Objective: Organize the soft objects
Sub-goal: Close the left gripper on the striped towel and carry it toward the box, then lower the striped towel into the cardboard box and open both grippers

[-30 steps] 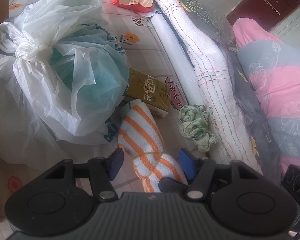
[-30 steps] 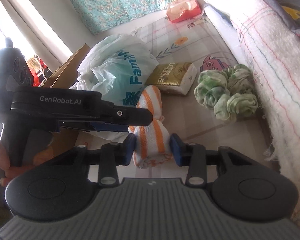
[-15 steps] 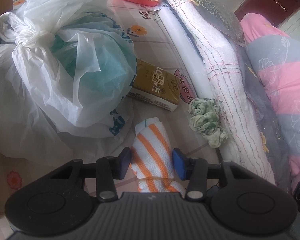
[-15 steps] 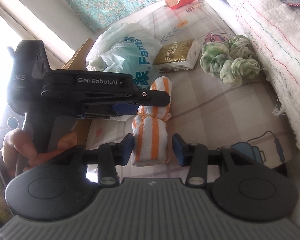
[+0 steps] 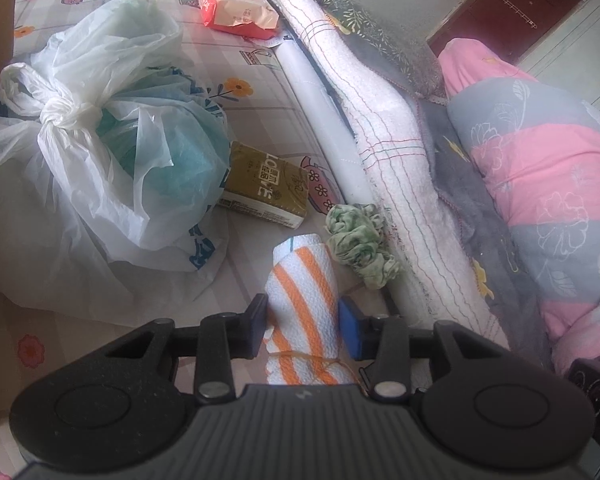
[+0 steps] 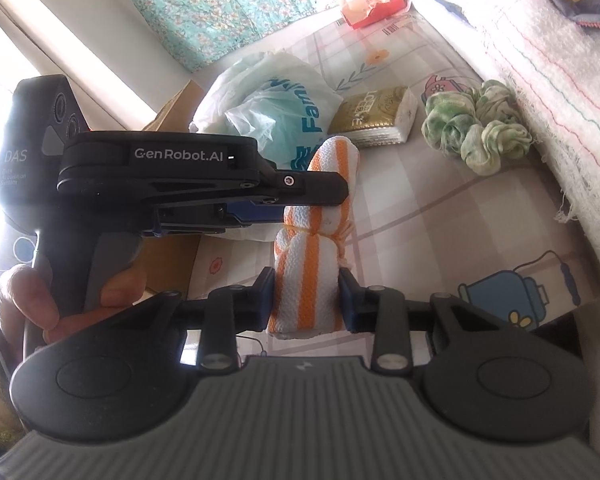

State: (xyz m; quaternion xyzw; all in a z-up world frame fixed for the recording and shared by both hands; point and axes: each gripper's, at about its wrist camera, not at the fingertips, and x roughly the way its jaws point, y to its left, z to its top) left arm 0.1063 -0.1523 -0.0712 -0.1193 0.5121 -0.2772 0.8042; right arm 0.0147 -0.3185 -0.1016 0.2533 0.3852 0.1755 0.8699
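A rolled white towel with orange stripes (image 5: pixel 302 300) lies on the patterned bed sheet, tied round its middle. My left gripper (image 5: pixel 303 326) is shut on its far half. My right gripper (image 6: pixel 307 300) is shut on its near half (image 6: pixel 306 284). The left gripper's body (image 6: pixel 172 176) crosses the right wrist view from the left, held by a hand. A crumpled green and white cloth (image 5: pixel 360 248) lies just right of the towel, also in the right wrist view (image 6: pixel 476 132).
A knotted white plastic bag (image 5: pixel 112 152) with teal contents fills the left. A gold tissue pack (image 5: pixel 266 190) lies behind the towel. A red and white packet (image 5: pixel 236 12) sits far back. A white blanket roll (image 5: pixel 384 152) and pink-grey quilt (image 5: pixel 540 160) line the right.
My left gripper closed from wide open onto the towel. Both grippers shifted with the towel; its far end now points closer to the green cloth.
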